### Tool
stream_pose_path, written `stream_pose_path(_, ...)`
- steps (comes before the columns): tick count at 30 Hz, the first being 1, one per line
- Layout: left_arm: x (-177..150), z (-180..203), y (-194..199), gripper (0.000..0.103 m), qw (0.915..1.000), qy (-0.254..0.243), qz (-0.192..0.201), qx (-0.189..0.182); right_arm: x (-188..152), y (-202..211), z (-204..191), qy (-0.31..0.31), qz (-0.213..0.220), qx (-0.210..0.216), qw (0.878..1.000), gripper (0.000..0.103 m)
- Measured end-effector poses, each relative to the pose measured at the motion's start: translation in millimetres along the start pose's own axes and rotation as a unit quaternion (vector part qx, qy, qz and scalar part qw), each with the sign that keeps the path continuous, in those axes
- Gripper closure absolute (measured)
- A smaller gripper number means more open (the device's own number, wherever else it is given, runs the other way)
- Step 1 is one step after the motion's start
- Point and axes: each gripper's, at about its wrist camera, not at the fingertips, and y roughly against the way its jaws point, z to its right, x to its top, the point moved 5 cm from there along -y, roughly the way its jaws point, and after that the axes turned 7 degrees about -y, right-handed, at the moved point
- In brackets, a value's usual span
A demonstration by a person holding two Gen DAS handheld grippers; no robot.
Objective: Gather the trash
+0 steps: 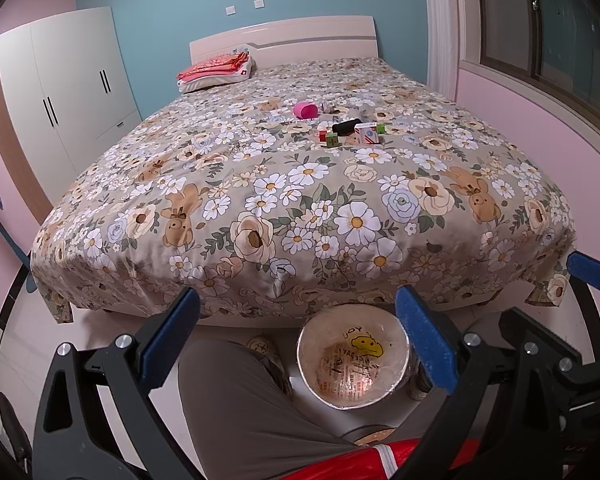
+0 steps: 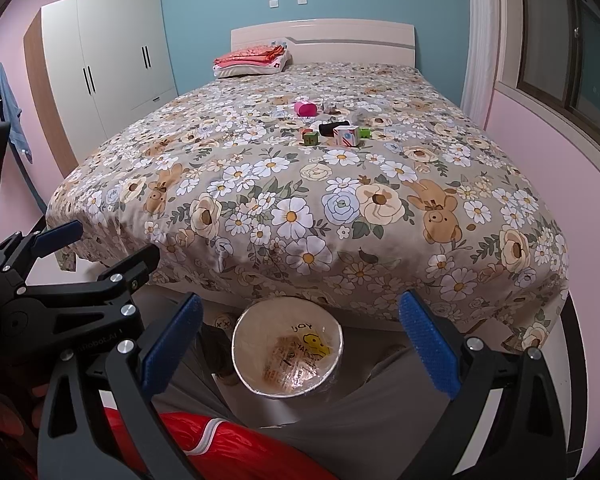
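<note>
Small items lie mid-bed: a pink cup (image 1: 305,111) on its side, a black roll (image 1: 346,127), a white and red carton (image 1: 367,135), small coloured cubes (image 1: 329,138) and crumpled paper (image 1: 327,107). They show again in the right wrist view: cup (image 2: 305,108), roll (image 2: 332,128), carton (image 2: 347,135). A bin lined with a printed plastic bag (image 1: 354,362) (image 2: 288,346) stands on the floor at the bed's foot. My left gripper (image 1: 300,344) is open and empty above the bin. My right gripper (image 2: 300,344) is open and empty too.
The bed with a floral cover (image 1: 300,208) fills the room's middle. Folded red clothes on a pillow (image 1: 216,70) lie by the headboard. A white wardrobe (image 1: 68,92) stands left, a window (image 1: 560,28) right. The person's grey trouser leg (image 1: 236,408) is beside the bin.
</note>
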Motion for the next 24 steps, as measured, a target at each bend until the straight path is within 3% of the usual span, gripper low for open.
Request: stream_pose_path(24,-2.6,1.1,-0.3,0.007,1.0000,0.000,0.001,-0.001,-1.0,-1.0,-1.6,-0.001,-0.001,0.001,1.000,0.004)
